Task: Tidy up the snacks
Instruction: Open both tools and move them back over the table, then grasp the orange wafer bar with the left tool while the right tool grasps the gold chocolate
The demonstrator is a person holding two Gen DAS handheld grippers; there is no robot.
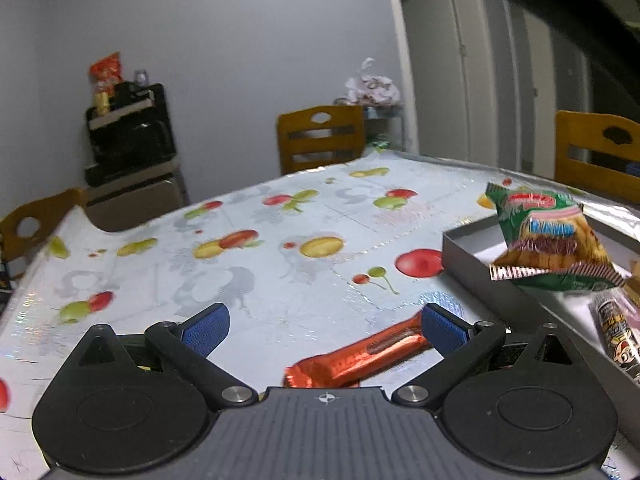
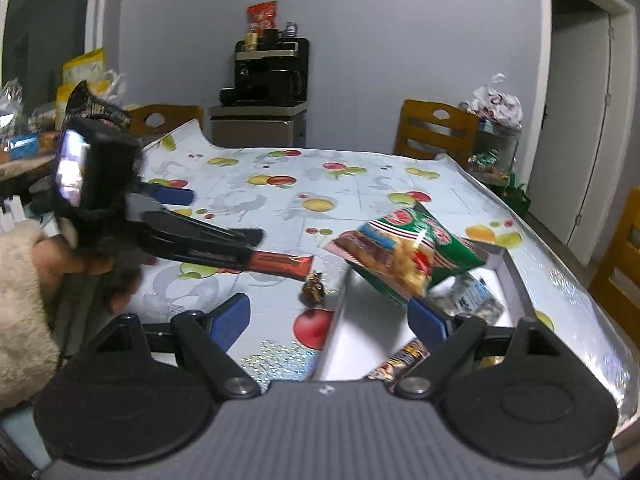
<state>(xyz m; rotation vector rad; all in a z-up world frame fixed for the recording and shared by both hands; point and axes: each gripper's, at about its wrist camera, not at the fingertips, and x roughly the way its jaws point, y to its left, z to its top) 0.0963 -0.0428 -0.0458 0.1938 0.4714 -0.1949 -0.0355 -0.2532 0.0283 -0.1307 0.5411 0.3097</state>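
My left gripper is open just above the table. A red foil-wrapped bar lies flat between its blue pads, nearer the right one, and nothing pinches it. In the right wrist view that same left gripper reaches in from the left, over the red bar. My right gripper is open over the left wall of the grey box. A green snack bag hangs tilted over the box, its lower corner by the right pad and not clamped. The green bag also shows above the grey box.
A small brown wrapped candy lies on the fruit-print tablecloth beside the box. Inside the box are a cartoon-print snack and a clear packet. Wooden chairs ring the table. A fluffy sleeve is at the left.
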